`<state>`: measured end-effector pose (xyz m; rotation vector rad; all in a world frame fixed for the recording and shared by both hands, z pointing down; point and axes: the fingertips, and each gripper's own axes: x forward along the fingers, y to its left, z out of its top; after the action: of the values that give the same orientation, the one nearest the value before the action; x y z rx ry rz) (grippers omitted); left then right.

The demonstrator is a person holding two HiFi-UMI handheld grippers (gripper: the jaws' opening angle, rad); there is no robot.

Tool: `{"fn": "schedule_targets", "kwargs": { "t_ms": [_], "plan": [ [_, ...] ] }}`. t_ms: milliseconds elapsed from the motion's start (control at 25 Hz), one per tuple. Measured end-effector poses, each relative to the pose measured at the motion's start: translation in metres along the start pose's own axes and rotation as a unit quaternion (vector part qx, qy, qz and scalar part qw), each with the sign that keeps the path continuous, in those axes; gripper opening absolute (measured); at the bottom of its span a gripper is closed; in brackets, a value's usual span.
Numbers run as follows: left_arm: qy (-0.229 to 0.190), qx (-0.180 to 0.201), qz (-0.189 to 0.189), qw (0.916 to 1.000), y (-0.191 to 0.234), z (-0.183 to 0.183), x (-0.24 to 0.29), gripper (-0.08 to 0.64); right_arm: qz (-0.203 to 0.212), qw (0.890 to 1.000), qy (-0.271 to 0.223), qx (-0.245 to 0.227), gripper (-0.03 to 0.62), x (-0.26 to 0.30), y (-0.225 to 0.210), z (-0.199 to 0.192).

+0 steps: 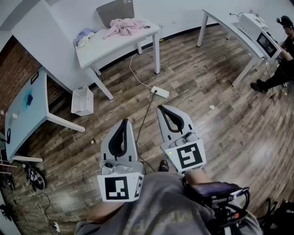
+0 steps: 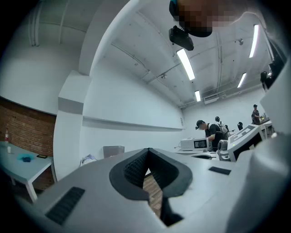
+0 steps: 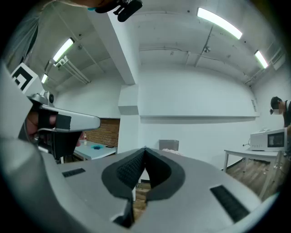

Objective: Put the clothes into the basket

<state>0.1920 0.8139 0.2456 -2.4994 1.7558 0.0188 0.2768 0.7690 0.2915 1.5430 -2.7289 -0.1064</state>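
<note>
- Wood-plank floor, white walls, a brick strip on the left. A white table (image 1: 142,43) stands far across the room, well apart from the person w/ the grippers.
- Pink clothes (image 1: 125,26) lie heaped on the far part of that table. A pale blue piece (image 1: 85,36) sits at its left end.
- Grey bin (image 1: 115,11) stands at the table's far edge, just behind the pink heap. It's prob. the basket, but its inside can't be seen from here.
- White slatted box (image 1: 82,101) sits on the floor by the table's left legs. Could be a basket too; can't tell which is meant.
- Left gripper (image 1: 124,123): jaws together at the tips, nothing between them, held level, pointing twd the table.
- Right gripper (image 1: 161,109): also closed and empty, level, just beside the left one.
- Judging by how things lie, the job isn't begun: all the cloth is on the tabletop.
- Risk 1: the power strip (image 1: 160,92) and its cable (image 1: 136,73) lie on the floor between the person and the table. Anyone watching the grippers and not their feet could snag it.
- Risk 2: both jaws are closed. If they reach the heap w/o opening, they'll shove it along, maybe off the edge.
- Risk 3: loose cloth. A shallow pinch may lift only a fold, so the rest trails, catches the bin's rim and tips or pushes it.
- Risk 4: the pink heap may be more than one garment, so a piece could get left behind.
</note>
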Motion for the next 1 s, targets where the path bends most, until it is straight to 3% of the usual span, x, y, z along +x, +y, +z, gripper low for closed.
{"fn": "schedule_targets", "kwargs": {
  "t_ms": [440,800,1000],
  "plan": [
    [0.006,-0.006,0.018,0.9998,-0.017,-0.011,0.020,0.008,0.030,1.000,0.004,0.001,0.008,0.006,-0.020,-0.013],
    [0.011,-0.021,0.033,0.9992,0.031,-0.030,0.044,0.008,0.049,0.998,0.030,0.027,0.008,0.054,-0.011,-0.036],
    [0.014,-0.036,0.032,0.9987,0.078,-0.041,0.072,0.008,0.050,0.997,0.041,0.031,0.008,0.104,-0.002,-0.043]
  ]
}}
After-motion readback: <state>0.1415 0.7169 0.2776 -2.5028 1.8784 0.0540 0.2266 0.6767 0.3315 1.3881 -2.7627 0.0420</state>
